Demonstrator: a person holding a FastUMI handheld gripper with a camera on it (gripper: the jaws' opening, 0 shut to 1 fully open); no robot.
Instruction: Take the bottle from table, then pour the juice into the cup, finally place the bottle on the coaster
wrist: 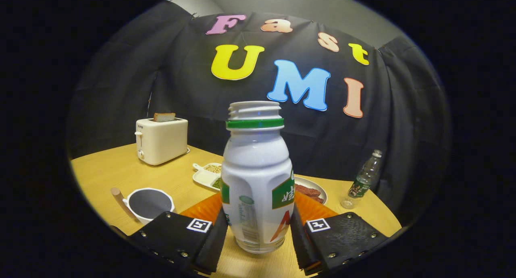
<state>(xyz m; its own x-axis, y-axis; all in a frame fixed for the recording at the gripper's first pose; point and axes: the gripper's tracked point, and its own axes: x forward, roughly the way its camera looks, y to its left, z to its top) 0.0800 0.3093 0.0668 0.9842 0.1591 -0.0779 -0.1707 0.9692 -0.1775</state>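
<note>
A white plastic bottle (pixel 256 177) with a green neck ring and no cap stands upright between my fingers. My gripper (pixel 258 229) is shut on its lower body, one finger pressing on each side. I cannot tell whether its base rests on the wooden table (pixel 109 169) or hangs just above it. An orange coaster (pixel 201 210) lies just beyond the fingers, behind the bottle and partly hidden by it. To the left of the fingers sits a white cup (pixel 149 203) with a grey inside and a wooden handle.
A cream toaster (pixel 161 140) with a slice of bread stands at the far left. A white divided dish (pixel 207 175) of beans and a plate (pixel 312 191) of meat lie behind the coaster. A clear water bottle (pixel 363 179) stands at the right.
</note>
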